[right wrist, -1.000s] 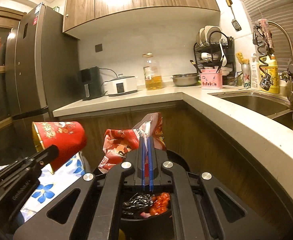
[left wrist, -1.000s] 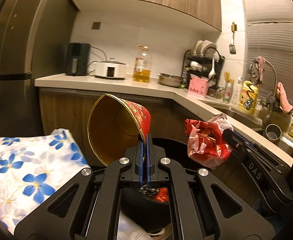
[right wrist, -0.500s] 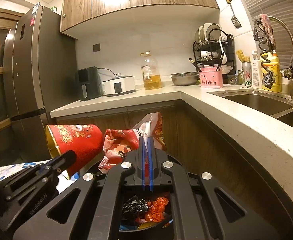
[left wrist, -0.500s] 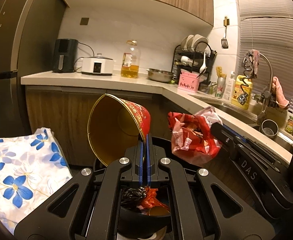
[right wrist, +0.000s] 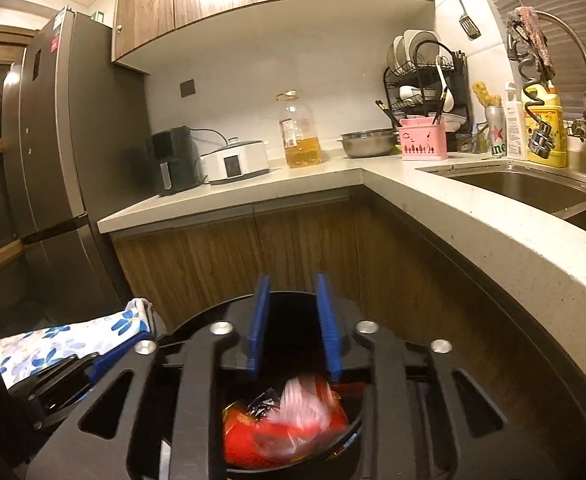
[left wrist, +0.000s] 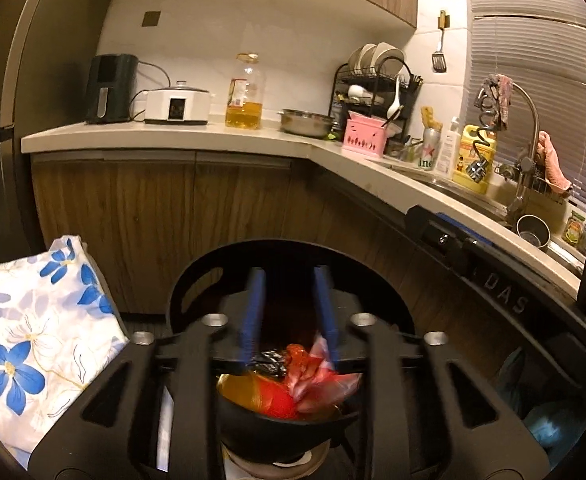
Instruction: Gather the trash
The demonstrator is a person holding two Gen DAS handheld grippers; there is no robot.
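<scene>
The black trash bin (left wrist: 197,276) stands on the floor below both grippers. A red paper cup (left wrist: 277,402) and a crumpled red and white snack bag (left wrist: 317,372) lie in it on top of dark wrappers. My left gripper (left wrist: 289,272) hangs over the bin, its jaws opening with nothing between the blue pads. In the right wrist view the bag (right wrist: 301,400) is blurred above the cup (right wrist: 241,436) inside the bin (right wrist: 355,420). My right gripper (right wrist: 292,280) is also opening and holds nothing. Its dark body (left wrist: 453,236) shows at the right of the left wrist view.
A blue-flowered cloth (left wrist: 33,320) lies left of the bin. Wooden cabinets and a pale L-shaped counter (right wrist: 473,232) wrap behind and to the right, with a sink (right wrist: 525,188), oil bottle (left wrist: 245,96) and dish rack. A tall fridge (right wrist: 53,140) stands left.
Both grippers let go: the red cup left the left jaws and the snack bag left the right jaws, and both dropped into the bin. The left gripper sank closer to the bin.
</scene>
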